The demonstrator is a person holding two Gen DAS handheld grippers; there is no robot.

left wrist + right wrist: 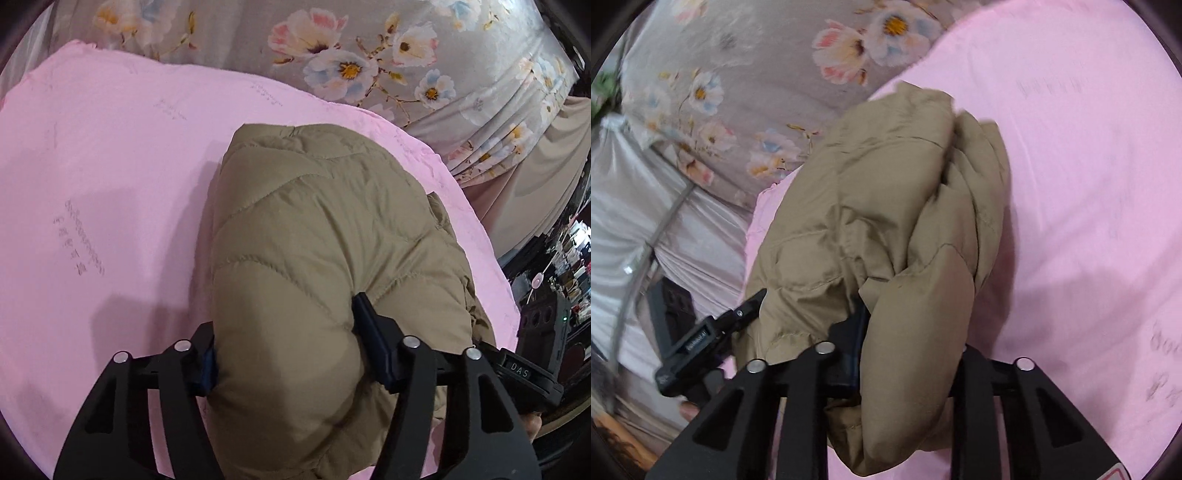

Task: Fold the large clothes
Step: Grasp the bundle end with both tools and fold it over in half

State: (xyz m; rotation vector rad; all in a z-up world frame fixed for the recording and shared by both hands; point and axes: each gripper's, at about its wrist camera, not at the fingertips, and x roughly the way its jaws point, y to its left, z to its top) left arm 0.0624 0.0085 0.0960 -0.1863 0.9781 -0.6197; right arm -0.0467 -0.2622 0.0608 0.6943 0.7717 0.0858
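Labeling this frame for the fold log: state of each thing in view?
tan puffer jacket: bundled, lying on the pink sheet, pinched at both near ends
left gripper: shut on a jacket fold
right gripper: shut on a jacket fold
pink sheet: spread flat
floral bedding: wrinkled, beyond the sheet
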